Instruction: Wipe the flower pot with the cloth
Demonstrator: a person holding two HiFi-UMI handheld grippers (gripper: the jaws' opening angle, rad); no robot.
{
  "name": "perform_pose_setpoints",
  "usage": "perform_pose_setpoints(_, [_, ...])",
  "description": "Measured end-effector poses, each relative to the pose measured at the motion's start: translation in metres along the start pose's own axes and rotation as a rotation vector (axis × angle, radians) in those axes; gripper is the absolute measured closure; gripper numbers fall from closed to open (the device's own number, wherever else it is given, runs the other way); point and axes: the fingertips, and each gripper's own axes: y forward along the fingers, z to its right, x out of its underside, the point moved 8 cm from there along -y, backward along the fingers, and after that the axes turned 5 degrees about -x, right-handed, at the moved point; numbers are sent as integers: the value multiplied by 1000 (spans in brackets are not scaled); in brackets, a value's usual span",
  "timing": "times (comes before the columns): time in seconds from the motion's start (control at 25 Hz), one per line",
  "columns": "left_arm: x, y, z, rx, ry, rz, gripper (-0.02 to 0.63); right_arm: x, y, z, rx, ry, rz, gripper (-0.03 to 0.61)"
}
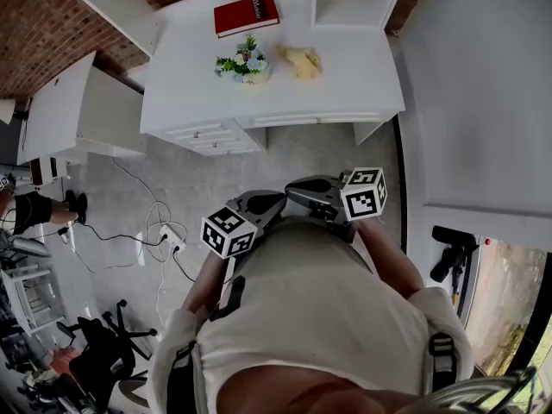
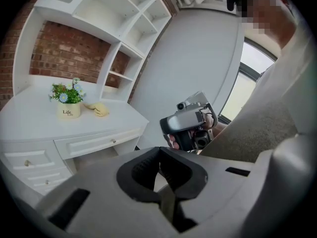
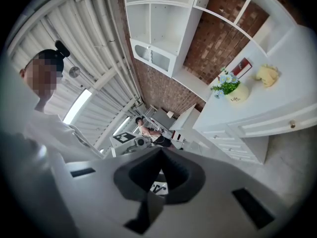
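Right hand-held gripper (image 3: 159, 151) far from pot (image 3: 239, 93)

White desk (image 1: 362, 67) with a red book (image 1: 247, 15), a flower pot (image 1: 246, 65), a yellow cloth (image 1: 302, 61)

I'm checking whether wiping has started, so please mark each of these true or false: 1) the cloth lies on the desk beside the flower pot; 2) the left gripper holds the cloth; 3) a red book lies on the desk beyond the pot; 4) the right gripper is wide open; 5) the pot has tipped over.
1. True: the cloth lies on the desk just right of the flower pot.
2. False: the left gripper is shut on nothing, well short of the desk.
3. True: the red book lies flat behind the pot.
4. False: the right gripper is shut and empty.
5. False: the pot stands upright.
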Motion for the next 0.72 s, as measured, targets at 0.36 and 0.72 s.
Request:
perform_pose_setpoints(0.36, [-7, 25, 30, 1, 17, -27, 594, 7, -35, -4, -121, -15, -19, 568])
perform_pose_setpoints(0.72, [-29, 36, 8, 65, -37, 97, 593, -9, -42, 9, -37, -29, -15, 568])
